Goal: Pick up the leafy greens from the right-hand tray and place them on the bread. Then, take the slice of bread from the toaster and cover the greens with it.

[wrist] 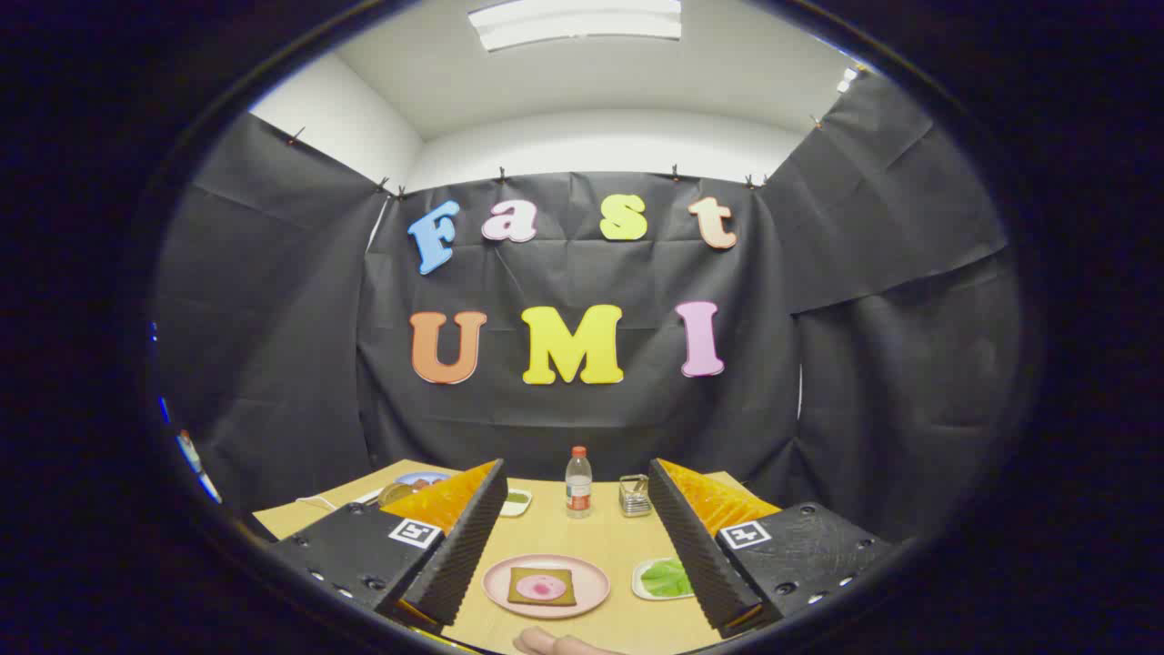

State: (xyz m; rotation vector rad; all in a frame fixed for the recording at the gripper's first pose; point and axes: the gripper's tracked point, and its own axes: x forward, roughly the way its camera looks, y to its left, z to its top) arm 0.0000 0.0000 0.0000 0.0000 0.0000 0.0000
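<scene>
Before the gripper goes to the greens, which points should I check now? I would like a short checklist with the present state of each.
1. Gripper open and holding nothing: ok, the fingers stand wide apart over the table.
2. Leafy greens in the white tray, next to the right finger: ok, though the finger covers part of the tray.
3. Bread lying flat on the pink plate, between the fingers: ok; a pink slice lies on it.
4. Way to the greens free: ok; the bottle and the toaster stand farther back.
5. Bread slice in the toaster: cannot tell, too small.
6. Fingertips at the near table edge, close to the plate: not ok.
</scene>
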